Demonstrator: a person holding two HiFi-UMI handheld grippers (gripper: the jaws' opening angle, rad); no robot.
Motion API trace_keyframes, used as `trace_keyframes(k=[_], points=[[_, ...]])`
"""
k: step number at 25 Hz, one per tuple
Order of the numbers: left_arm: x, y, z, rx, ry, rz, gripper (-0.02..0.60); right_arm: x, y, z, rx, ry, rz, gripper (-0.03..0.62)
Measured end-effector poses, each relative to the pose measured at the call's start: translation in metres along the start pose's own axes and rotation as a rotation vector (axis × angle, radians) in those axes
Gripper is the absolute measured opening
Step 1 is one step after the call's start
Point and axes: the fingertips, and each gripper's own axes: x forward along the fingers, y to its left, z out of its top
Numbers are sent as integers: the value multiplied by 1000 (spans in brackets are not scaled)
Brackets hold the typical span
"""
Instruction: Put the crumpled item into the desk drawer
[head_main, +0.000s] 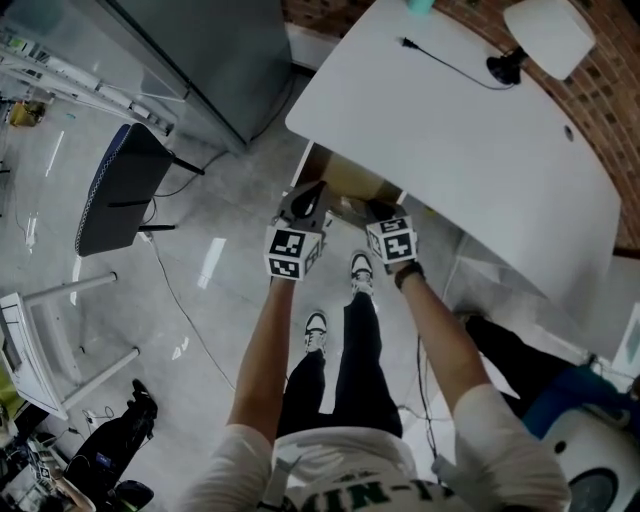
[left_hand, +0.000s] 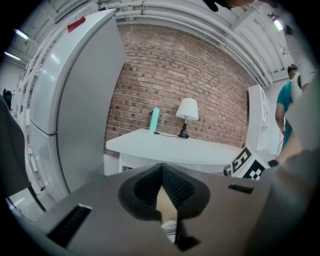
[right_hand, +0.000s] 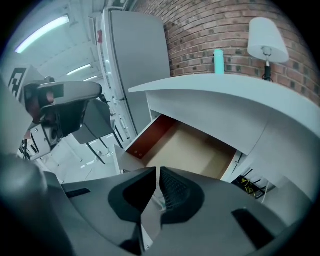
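Drawer (right_hand: 186, 150) under desk (head_main: 450, 130) open, looks empty. Left gripper (left_hand: 161, 172), right gripper (right_hand: 156, 175) both pinched together, nothing held. Crumpled item unseen; next likely locate, grasp it

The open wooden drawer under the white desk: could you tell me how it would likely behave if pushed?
The open wooden drawer looks empty, so it probably slides lightly. Its rigid boards should not flex. Pulled far out from the white desk, it may wobble sideways.
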Motion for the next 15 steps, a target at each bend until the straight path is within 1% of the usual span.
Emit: trace_keyframes(k=[5, 11, 15], points=[[-5, -3, -1, 0, 4, -8, -2, 2, 0, -7, -15, -10, 2, 6], [-21, -8, 11, -7, 17, -5, -2, -32, 14, 8, 8, -56, 6, 6], [-42, -15, 27, 2, 28, 13, -2, -65, 20, 23, 19, -123, -7, 6]])
